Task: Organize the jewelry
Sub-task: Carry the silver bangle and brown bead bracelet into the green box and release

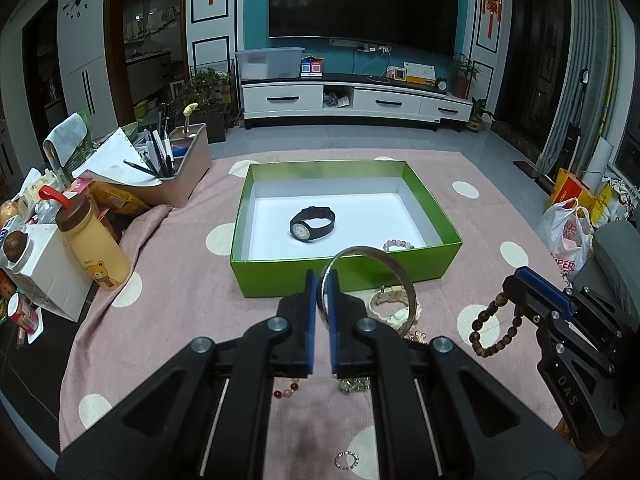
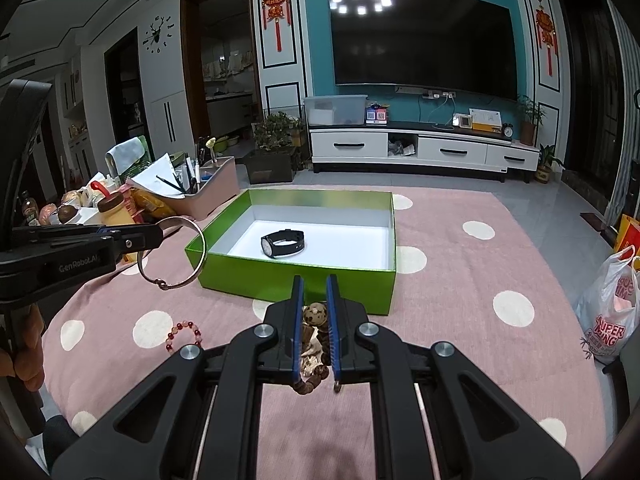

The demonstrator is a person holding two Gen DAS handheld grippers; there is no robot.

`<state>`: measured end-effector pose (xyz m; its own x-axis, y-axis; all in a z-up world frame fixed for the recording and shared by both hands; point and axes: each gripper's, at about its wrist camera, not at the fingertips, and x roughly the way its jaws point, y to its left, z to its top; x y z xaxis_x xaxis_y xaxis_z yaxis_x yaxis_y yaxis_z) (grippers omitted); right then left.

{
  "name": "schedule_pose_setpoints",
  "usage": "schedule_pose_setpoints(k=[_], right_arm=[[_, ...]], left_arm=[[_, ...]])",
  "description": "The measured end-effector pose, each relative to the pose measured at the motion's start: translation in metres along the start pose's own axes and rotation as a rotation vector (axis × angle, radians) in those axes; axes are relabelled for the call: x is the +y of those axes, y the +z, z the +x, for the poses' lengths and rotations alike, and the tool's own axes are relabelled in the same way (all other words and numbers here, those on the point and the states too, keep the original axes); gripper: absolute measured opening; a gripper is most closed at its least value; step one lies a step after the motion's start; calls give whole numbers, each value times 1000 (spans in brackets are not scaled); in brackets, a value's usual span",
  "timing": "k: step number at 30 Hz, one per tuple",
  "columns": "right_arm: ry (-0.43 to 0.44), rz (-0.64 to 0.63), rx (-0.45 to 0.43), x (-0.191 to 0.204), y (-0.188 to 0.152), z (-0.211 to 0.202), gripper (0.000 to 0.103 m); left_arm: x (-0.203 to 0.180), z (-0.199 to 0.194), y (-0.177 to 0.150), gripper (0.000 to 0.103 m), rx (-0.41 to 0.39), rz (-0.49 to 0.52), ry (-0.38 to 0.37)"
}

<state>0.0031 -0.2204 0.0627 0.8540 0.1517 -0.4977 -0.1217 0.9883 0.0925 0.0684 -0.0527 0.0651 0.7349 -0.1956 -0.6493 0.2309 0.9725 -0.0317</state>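
Jewelry hangs short of the green box point(image 1: 344, 268): left tongs point(image 1: 322, 280) pinch the silver bangle point(image 1: 372, 276) by its thin rim, right tongs point(image 2: 314, 292) seemingly clamp the wooden bead bracelet point(image 1: 494, 320), so either could slip out before clearing the near wall.

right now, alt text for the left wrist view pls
Left tongs grip a silver bangle upright before an open green box holding a black watch and pink bead bracelet. At right, the right tongs hold a brown bead bracelet above a pink dotted cloth.
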Motion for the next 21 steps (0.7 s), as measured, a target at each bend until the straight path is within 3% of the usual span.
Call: schedule_pose_setpoints(k=[21], right_arm=[[-18, 16, 16, -11, 14, 32, 11]], left_arm=[[2, 34, 19, 5, 1, 3, 2]])
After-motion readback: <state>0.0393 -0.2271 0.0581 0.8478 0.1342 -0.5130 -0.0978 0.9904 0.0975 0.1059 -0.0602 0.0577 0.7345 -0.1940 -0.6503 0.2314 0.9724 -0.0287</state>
